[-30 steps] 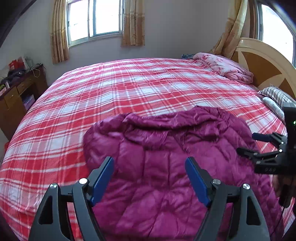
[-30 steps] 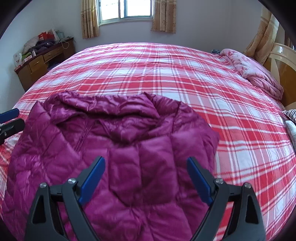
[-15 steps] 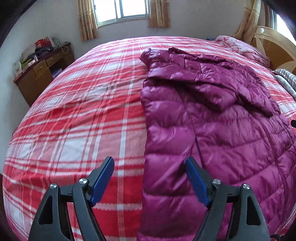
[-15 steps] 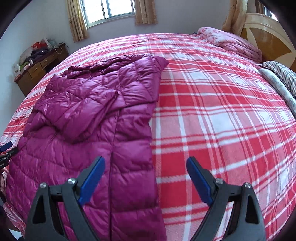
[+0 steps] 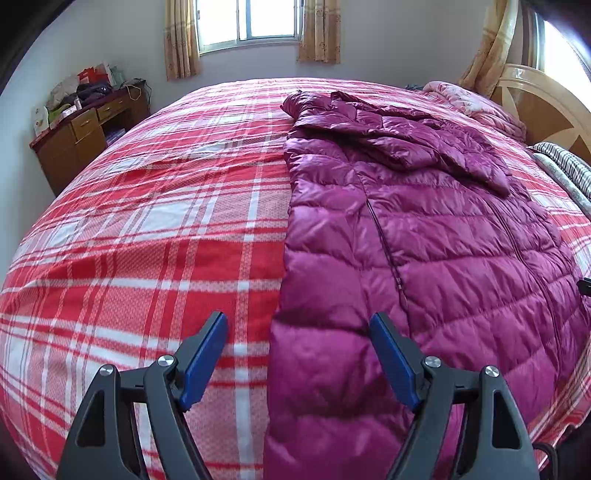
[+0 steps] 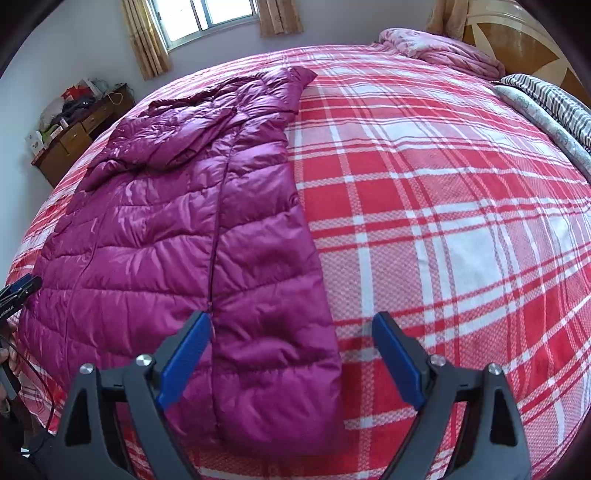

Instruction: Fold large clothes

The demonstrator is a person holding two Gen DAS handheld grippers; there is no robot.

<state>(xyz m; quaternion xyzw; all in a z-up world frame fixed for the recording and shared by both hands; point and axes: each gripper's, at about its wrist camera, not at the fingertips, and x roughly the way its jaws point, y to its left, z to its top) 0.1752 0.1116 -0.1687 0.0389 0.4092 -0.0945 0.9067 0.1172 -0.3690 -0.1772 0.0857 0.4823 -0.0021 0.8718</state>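
The coat (image 5: 424, 236) lies flat and lengthwise on the bed (image 5: 155, 229), hem toward the cameras at 6 o'clock, hood end away at 12 o'clock, one sleeve folded across the chest. The left gripper (image 5: 297, 356) hangs over the coat's left hem edge, jaws wide apart with nothing between the pads; the right gripper (image 6: 290, 354) hangs over the right hem corner, equally spread and empty. The likely trouble is the shell: it looks slick and puffy, so a shallow pinch could catch only the top layer and slide off, or leave the underside behind and skew the fold. If one side grabs deeper than the other the hem would lift unevenly. The loose sleeve may spill out when the coat is raised. The plaid cover also looks soft enough to get nipped with the hem. Further out, a pink quilt (image 5: 476, 105) lies bunched at 1 o'clock by the headboard (image 5: 546, 110), striped pillows (image 6: 554, 107) sit at 2 o'clock, a cluttered desk (image 5: 85, 136) stands at 10 o'clock, and a curtained window (image 5: 255, 22) is at 12 o'clock
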